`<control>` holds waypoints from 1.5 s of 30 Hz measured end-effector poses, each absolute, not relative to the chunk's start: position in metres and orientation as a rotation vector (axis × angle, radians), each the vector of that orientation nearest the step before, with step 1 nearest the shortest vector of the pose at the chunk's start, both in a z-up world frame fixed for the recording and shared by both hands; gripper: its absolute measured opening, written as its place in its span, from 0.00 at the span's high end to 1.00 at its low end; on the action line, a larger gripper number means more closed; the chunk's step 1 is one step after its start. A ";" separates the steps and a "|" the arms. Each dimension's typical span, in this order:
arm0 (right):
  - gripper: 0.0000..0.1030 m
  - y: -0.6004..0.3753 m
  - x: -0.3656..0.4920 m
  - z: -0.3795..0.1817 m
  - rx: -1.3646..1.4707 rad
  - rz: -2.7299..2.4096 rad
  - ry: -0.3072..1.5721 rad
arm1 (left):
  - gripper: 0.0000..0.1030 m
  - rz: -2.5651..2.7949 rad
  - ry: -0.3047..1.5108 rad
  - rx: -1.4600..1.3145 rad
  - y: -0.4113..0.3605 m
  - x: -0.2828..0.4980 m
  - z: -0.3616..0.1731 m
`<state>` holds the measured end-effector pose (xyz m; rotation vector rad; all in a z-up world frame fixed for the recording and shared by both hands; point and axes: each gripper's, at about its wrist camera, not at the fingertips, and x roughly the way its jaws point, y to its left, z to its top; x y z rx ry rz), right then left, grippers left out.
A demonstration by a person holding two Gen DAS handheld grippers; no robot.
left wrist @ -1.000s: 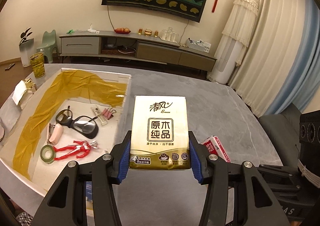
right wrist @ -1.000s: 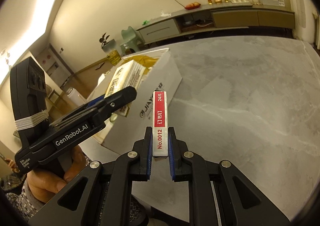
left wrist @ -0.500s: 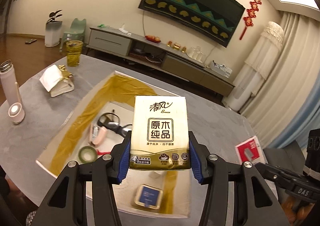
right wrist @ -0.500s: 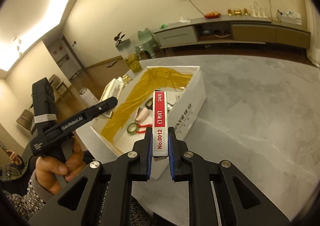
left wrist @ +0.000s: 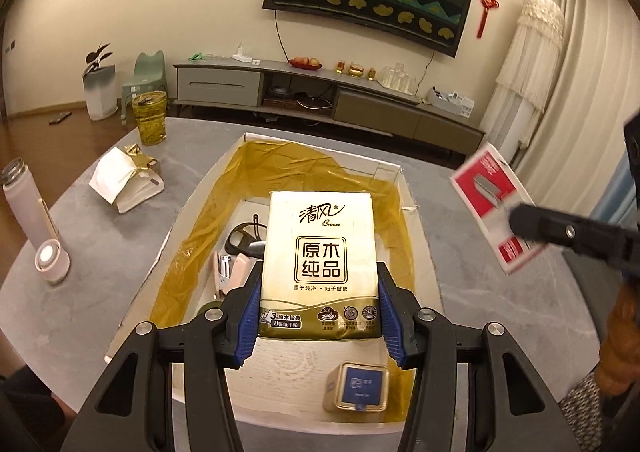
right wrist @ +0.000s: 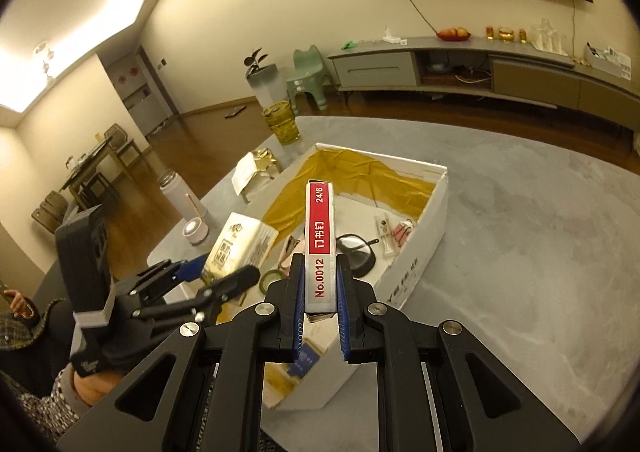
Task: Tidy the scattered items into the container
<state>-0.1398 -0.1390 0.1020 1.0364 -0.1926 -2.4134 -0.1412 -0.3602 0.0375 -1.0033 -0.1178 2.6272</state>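
Note:
My left gripper (left wrist: pixel 318 314) is shut on a gold and white tissue pack (left wrist: pixel 320 260), held above the white box (left wrist: pixel 420 228) lined with yellow film. In the right wrist view that left gripper (right wrist: pixel 218 278) hangs over the box's near left side with the tissue pack (right wrist: pixel 240 244). My right gripper (right wrist: pixel 320 308) is shut on a red and white staple box (right wrist: pixel 319 240), above the white box's (right wrist: pixel 432 220) near end. The staple box (left wrist: pixel 494 208) also shows at the right of the left wrist view. Inside lie glasses (right wrist: pixel 356 252), a pink stapler (left wrist: pixel 228 268) and a small blue-topped box (left wrist: pixel 360 392).
On the grey table (left wrist: pixel 104 236) left of the box stand a white bottle (left wrist: pixel 24 208), a small round lamp (left wrist: pixel 50 264), a crumpled paper bag (left wrist: pixel 124 180) and a yellow glass jar (left wrist: pixel 150 122). A person's hand (right wrist: pixel 92 384) holds the left gripper. A TV cabinet (left wrist: pixel 320 92) lines the far wall.
Both grippers have moved over the box, which now sits straight below them. The left one carries the tissue pack lower and nearer the box middle; the staple box came in from the right.

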 end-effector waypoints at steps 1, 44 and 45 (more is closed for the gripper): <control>0.86 -0.142 -0.147 0.100 1.047 -2.413 -0.179 | 0.49 2.631 -0.093 -1.008 -0.359 -0.142 0.036; 0.55 -0.182 -0.213 0.057 1.213 -2.342 0.367 | 0.40 2.564 -0.167 -1.109 -0.381 -0.146 0.022; 0.53 -0.181 -0.208 0.060 1.210 -2.349 0.397 | 0.40 2.558 -0.168 -1.110 -0.381 -0.143 0.024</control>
